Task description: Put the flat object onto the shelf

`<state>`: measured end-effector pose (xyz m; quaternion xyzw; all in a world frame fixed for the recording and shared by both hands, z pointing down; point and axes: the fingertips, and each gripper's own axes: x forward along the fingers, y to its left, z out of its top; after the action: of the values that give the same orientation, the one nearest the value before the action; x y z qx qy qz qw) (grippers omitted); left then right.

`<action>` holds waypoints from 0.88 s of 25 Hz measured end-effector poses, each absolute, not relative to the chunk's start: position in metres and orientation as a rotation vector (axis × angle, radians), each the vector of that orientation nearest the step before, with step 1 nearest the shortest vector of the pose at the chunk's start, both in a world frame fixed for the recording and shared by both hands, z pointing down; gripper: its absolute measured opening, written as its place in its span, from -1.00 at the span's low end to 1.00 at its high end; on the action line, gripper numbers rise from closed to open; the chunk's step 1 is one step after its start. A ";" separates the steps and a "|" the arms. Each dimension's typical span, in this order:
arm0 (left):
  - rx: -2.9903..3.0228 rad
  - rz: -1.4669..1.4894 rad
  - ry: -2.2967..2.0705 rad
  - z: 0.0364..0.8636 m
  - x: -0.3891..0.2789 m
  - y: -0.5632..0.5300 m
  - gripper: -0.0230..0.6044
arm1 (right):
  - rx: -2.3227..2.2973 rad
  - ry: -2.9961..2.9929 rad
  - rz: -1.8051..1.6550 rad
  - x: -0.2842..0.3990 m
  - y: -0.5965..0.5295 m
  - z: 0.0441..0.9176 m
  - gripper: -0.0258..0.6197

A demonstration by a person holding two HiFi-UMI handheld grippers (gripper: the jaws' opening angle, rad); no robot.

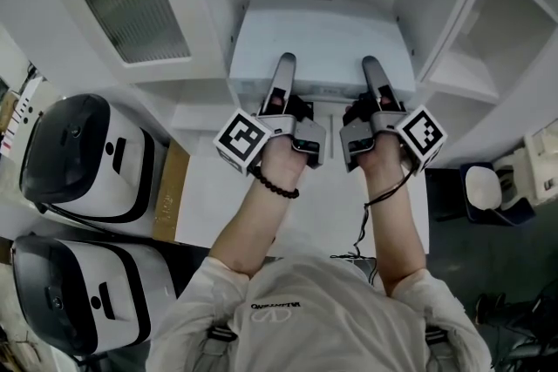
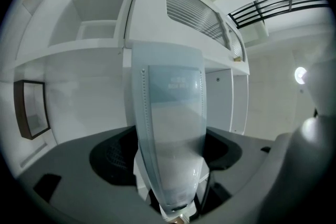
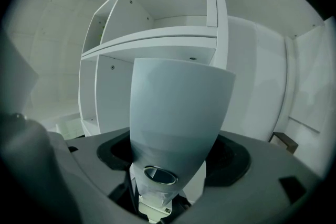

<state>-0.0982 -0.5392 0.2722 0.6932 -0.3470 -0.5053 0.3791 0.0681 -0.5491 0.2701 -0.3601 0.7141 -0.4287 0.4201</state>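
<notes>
The flat white board (image 1: 323, 39) is laid inside the white shelf unit (image 3: 152, 36), its near edge overlapped by the left claw (image 1: 286, 61) and right claw (image 1: 370, 63), both spread wide with nothing pinched, presumably because the board is judged to be carried there.

I'm looking along my left hand-held gripper (image 2: 173, 128): grey body low in frame, a pale blade with dotted edges and faint print running up the middle, jaws spread wide. Behind it are white shelf (image 2: 89, 44) compartments, with a slatted door (image 2: 194, 13) at upper right. Brown-framed panel (image 2: 31, 107) far left, black railing (image 2: 278, 2) and round lamp (image 2: 300, 75) on the right.
</notes>
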 end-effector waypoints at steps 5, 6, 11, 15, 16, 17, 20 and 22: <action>1.809 -1.300 -0.898 0.273 -0.100 -0.530 0.26 | -0.892 1.811 -0.989 0.076 -0.532 0.265 0.24; 1.810 -1.321 -0.877 0.270 -0.100 -0.525 0.26 | -0.895 1.819 -0.965 0.077 -0.527 0.264 0.26; 1.896 -1.268 -0.997 0.284 -0.108 -0.486 0.23 | -1.086 1.926 -0.689 0.087 -0.488 0.272 0.10; 2.242 -1.053 -1.213 0.275 -0.104 -0.464 -0.52 | -1.318 2.102 -0.414 0.078 -0.471 0.279 -0.16; 2.310 -1.023 -1.251 0.269 -0.102 -0.461 -0.65 | -1.349 2.115 -0.412 0.075 -0.469 0.284 -0.21; 2.365 -0.994 -1.289 0.265 -0.100 -0.458 -0.72 | -1.385 2.124 -0.418 0.073 -0.468 0.290 -0.29; 2.487 -0.882 -1.399 0.261 -0.094 -0.455 -0.86 | -1.533 2.129 -0.319 0.077 -0.457 0.301 -0.60; 2.528 -0.840 -1.428 0.262 -0.090 -0.457 -0.87 | -1.601 2.110 -0.157 0.080 -0.442 0.296 -0.79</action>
<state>-0.0900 -0.4574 0.2621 0.8350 -0.4715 -0.2774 0.0595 0.0800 -0.4424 0.2956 -0.5853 0.7718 -0.0574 0.2417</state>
